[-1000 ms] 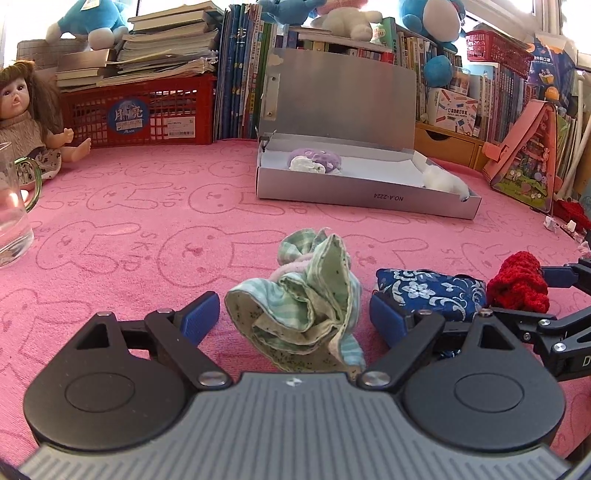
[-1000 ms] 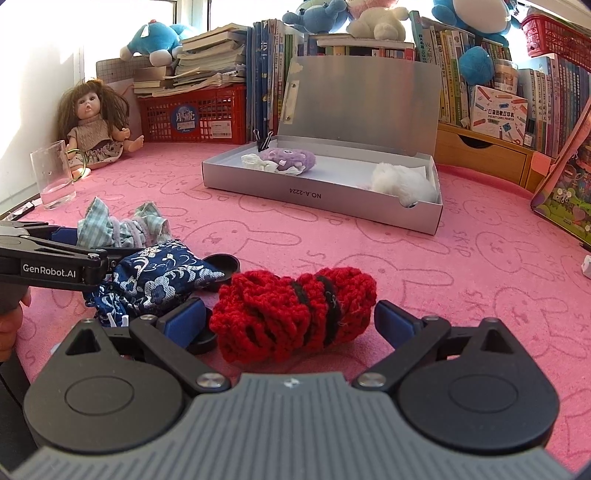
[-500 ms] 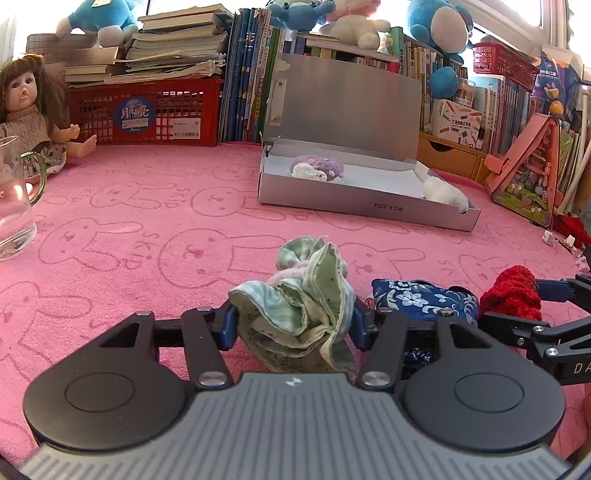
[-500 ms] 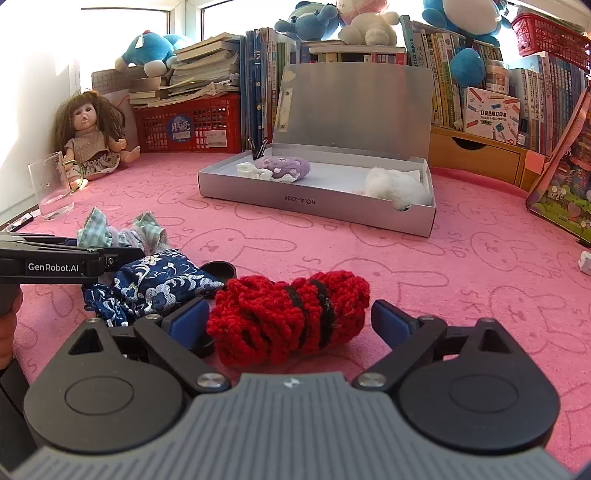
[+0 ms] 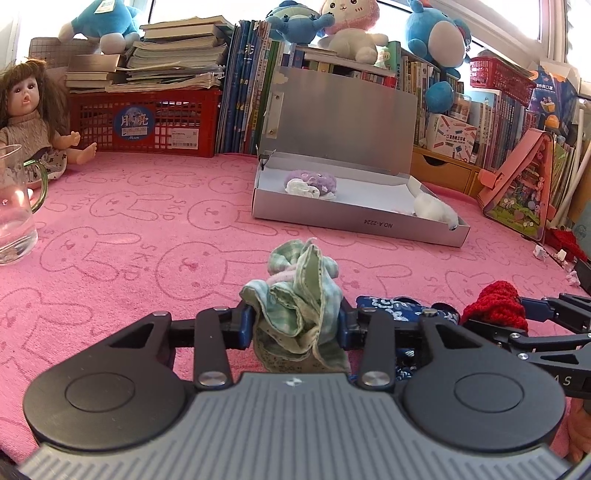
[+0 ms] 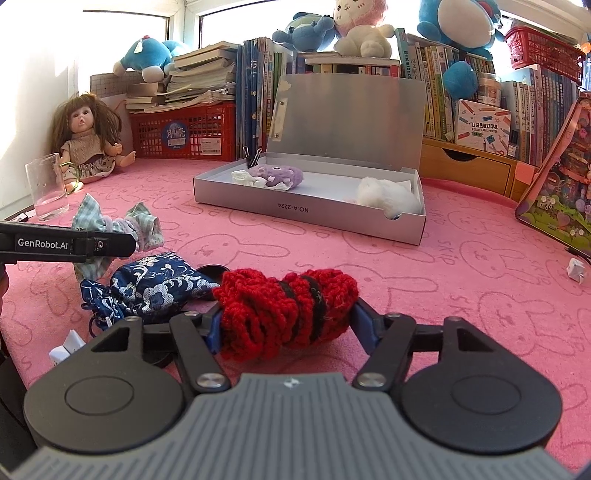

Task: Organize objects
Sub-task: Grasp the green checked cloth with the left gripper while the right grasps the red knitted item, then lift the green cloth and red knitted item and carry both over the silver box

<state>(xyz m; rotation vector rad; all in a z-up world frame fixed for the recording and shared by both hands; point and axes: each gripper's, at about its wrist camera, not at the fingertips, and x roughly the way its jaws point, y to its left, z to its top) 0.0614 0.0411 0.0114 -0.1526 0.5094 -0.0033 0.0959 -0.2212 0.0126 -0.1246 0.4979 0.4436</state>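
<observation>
A pink bunny-print cloth (image 6: 461, 266) carries an open silver box (image 6: 306, 212), glass pitcher (image 5: 13, 206), doll (image 6: 86, 140), green checked cloth bundle (image 5: 299, 306), blue floral pouch (image 6: 155, 284) and red knitted bundle (image 6: 288, 310).

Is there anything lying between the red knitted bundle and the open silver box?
Nothing visible does. Bare pink mat lies between the red knitted bundle, clamped in the right hand-held gripper, and the silver box.

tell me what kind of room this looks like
Most likely a child's bedroom or playroom: a doll sits in the corner, plush toys perch on rows of books, and a pink bunny-print cloth covers the surface.
</observation>
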